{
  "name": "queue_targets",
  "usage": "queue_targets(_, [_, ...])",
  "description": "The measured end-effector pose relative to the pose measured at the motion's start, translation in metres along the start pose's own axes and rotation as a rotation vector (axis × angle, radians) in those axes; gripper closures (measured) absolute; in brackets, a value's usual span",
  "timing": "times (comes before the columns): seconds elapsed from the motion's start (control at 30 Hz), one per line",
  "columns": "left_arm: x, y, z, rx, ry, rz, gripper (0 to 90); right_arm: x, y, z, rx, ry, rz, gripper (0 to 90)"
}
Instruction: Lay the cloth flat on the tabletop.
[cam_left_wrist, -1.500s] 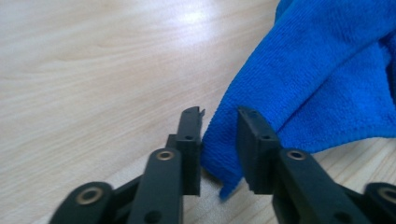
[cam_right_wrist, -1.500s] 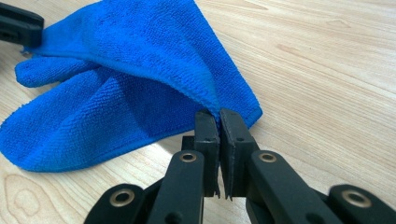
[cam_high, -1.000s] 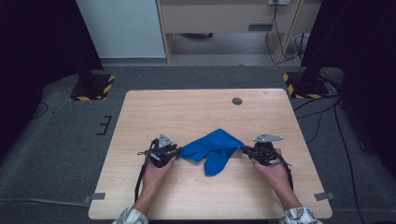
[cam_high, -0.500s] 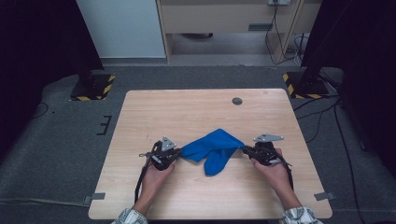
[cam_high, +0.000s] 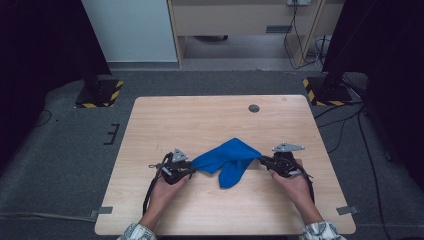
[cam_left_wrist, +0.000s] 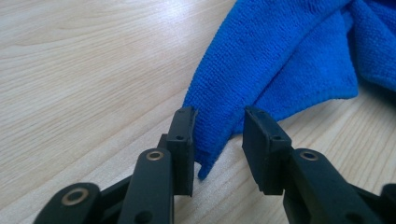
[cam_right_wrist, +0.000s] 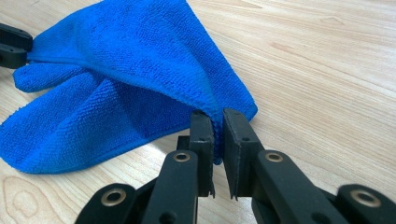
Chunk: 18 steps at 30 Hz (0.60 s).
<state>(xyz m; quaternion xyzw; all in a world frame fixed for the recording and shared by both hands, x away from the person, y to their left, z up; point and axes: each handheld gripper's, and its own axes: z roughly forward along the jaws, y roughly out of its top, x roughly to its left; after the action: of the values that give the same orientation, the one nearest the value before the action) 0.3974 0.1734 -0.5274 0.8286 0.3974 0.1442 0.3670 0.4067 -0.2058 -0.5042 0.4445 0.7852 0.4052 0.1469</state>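
Blue terry cloth (cam_high: 227, 159), rumpled, folded over itself, corners stretched sideways

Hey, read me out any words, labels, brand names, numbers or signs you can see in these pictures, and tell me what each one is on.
None: no readable text anywhere.
The blue cloth, the wooden table and both grippers carry no lettering.
The yellow-and-black stripes on the floor stands are hazard markings, not words.
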Motion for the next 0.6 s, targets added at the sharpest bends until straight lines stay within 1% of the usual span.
queue_targets(0.07, [0.0000, -0.0003, 0.0002, 0.000, -0.002, 0.006, 62.7, -0.0002, 0.0001, -0.0001, -0.003, -0.001, 0.001, 82.5])
queue_targets(0.23, [0.0009, -0.0013, 0.0001, -0.006, -0.005, 0.001, 63.4, -0.0001, 0.0001, -0.0001, -0.001, -0.001, 0.009, 82.3])
queue_targets(0.3, [0.0002, -0.0009, -0.0003, -0.004, 0.006, 0.005, 63.3, -0.0002, 0.0001, -0.0002, -0.002, -0.002, 0.009, 82.3])
queue_targets(0.4, [-0.0020, 0.0003, -0.0016, -0.009, 0.021, 0.023, 62.4, -0.0011, 0.0002, -0.0004, -0.003, -0.007, 0.001, 82.6])
queue_targets(0.47, [-0.0028, 0.0004, -0.0024, -0.010, 0.025, 0.028, 62.6, -0.0013, 0.0006, -0.0011, -0.006, -0.009, 0.005, 83.9])
queue_targets(0.6, [-0.0016, -0.0025, -0.0031, 0.013, 0.029, 0.044, 63.6, -0.0020, 0.0005, -0.0017, -0.003, -0.002, 0.000, 85.4])
